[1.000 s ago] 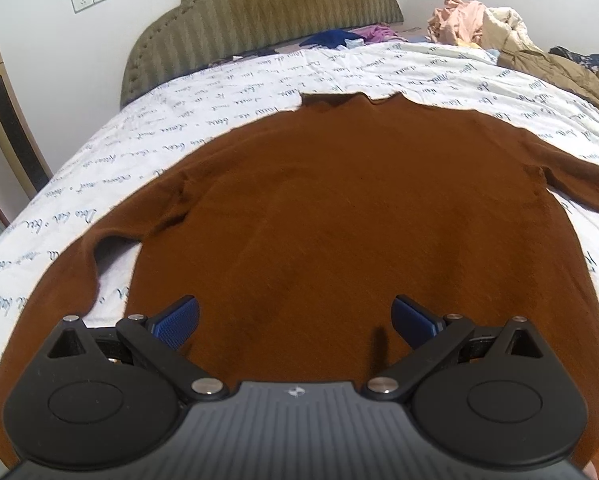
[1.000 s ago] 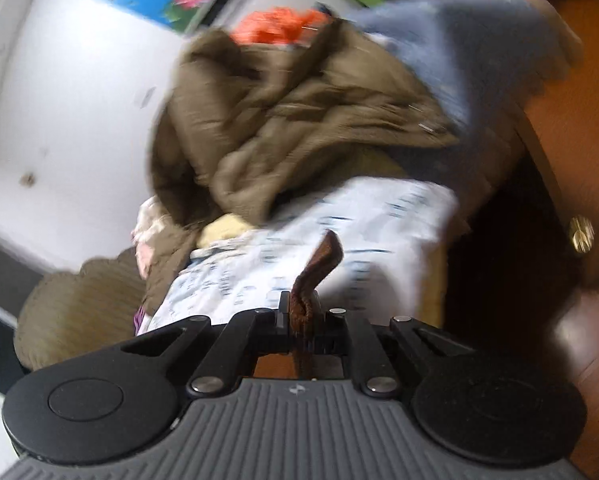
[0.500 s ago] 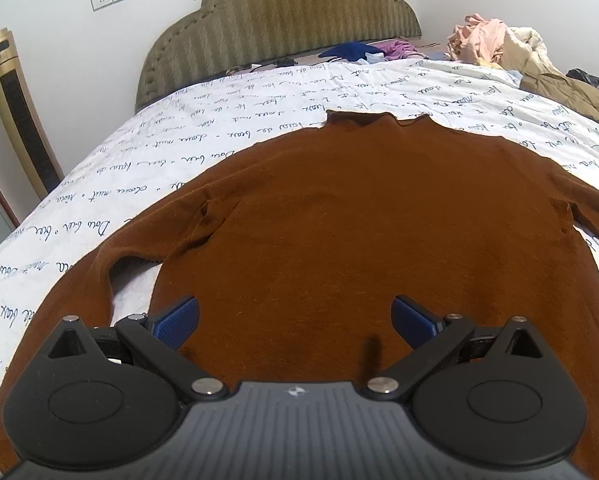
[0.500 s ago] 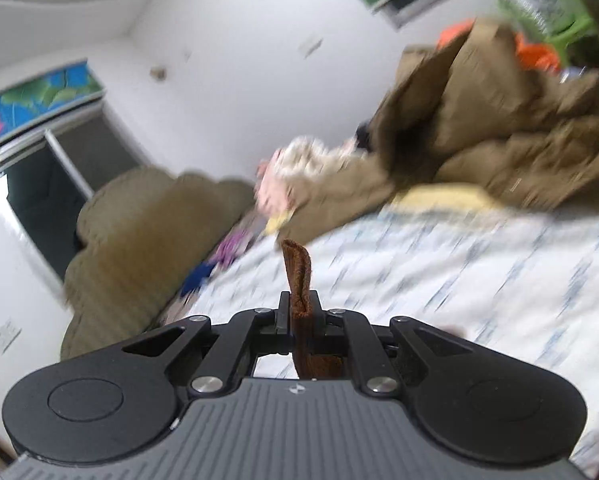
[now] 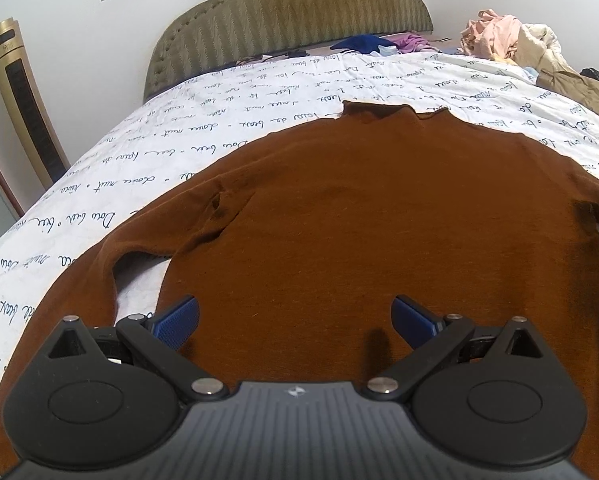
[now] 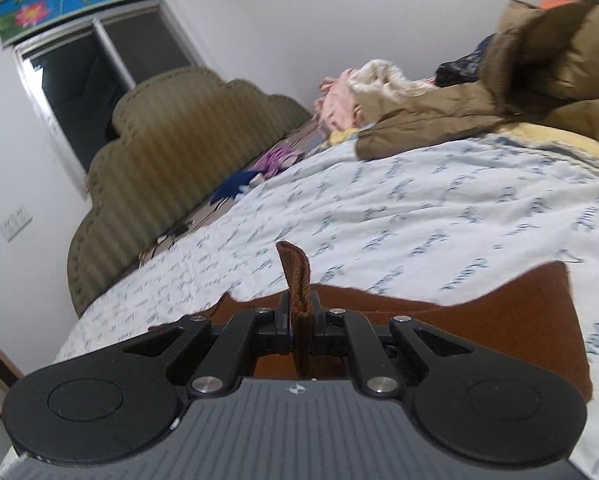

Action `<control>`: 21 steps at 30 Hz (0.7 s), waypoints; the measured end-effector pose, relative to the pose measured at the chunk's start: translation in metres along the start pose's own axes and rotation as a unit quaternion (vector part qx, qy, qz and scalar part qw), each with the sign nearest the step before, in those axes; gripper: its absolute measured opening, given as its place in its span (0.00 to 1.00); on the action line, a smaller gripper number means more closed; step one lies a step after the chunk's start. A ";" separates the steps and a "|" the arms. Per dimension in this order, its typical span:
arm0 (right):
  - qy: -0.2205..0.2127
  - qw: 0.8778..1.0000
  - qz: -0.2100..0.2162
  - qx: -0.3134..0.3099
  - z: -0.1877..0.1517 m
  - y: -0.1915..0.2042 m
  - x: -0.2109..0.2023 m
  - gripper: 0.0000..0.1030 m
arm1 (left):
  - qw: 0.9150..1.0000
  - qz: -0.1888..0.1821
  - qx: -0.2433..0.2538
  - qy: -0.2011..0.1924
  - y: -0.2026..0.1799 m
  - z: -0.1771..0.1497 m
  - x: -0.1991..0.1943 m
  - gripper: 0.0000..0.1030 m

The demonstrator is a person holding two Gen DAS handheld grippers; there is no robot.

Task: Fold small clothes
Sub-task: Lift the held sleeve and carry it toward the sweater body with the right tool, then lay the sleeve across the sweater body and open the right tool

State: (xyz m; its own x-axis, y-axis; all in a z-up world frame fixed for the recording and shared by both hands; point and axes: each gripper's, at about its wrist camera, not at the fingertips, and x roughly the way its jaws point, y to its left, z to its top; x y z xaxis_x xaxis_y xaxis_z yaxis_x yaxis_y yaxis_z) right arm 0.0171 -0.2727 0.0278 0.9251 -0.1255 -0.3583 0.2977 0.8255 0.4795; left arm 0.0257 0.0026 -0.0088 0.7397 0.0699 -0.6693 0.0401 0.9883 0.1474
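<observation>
A brown long-sleeved sweater (image 5: 371,216) lies spread flat on the white printed bedspread (image 5: 227,120), collar toward the headboard. My left gripper (image 5: 295,320) hovers open over the sweater's lower body, its blue pads (image 5: 177,320) wide apart with nothing between them. In the right wrist view my right gripper (image 6: 301,316) is shut on a strip of the brown sweater (image 6: 297,280), which sticks up between the jaws. More of the sweater (image 6: 499,320) spreads beneath and to the right of it. Which part of the sweater is held I cannot tell.
An olive padded headboard (image 5: 291,20) stands at the far end of the bed. A heap of clothes (image 5: 511,40) and a tan padded jacket (image 6: 519,92) lie at the bed's right side. A gold tower fan (image 5: 23,96) stands left of the bed.
My right gripper has swung and rolled from facing the jacket heap and floor to facing the headboard, carrying the brown cloth over the bed. The left gripper's view has shifted slightly and stays open.
</observation>
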 end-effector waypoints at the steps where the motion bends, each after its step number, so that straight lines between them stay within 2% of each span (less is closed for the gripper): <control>1: 0.003 1.000 0.001 -0.007 0.001 0.006 0.004 0.12 | 1.000 0.000 -0.001 0.001 0.000 0.000 0.001 1.00; 10: 0.046 0.996 0.013 -0.074 0.001 0.066 0.059 0.12 | 1.000 -0.004 -0.002 0.003 0.003 -0.006 -0.001 1.00; 21: 0.112 0.982 0.055 -0.139 -0.040 0.155 0.106 0.12 | 1.000 0.004 -0.015 0.007 0.017 -0.009 -0.001 1.00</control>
State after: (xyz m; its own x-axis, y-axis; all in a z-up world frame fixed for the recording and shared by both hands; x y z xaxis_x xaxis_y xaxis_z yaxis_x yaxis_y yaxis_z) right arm 0.1522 -0.1364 0.0319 0.8640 0.0701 -0.4985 0.0950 0.9498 0.2982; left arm 0.0200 0.0203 -0.0121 0.7309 0.0789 -0.6779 0.0138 0.9914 0.1302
